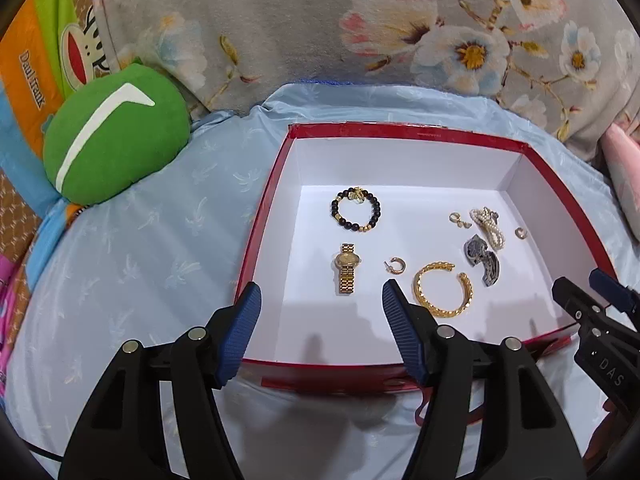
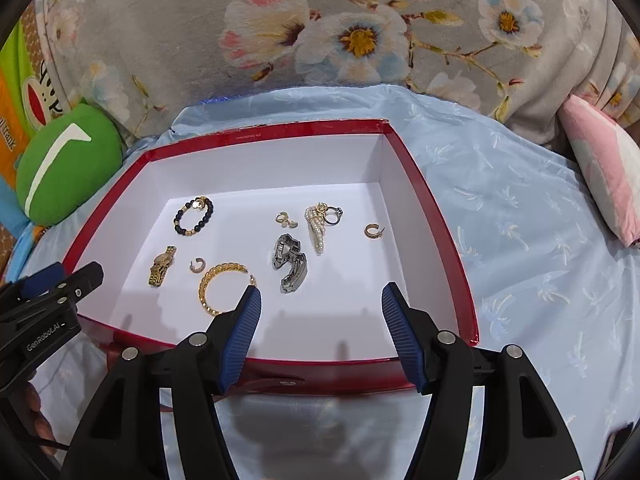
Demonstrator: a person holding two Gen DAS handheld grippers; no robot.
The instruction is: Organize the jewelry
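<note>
orange bedding [image 1: 28, 80] lettered "daul frank"; "genrobot.ai" claw [image 2: 86, 276]

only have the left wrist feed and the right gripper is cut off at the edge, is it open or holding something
Observer: The right gripper is open and empty, with its fingers wide apart over the near part of the red box.
Operator: ok, theres something dark behind the pearl piece, what is it
Observer: A silver ring with a dark stone. It lies against the top end of the pearl piece.
</note>
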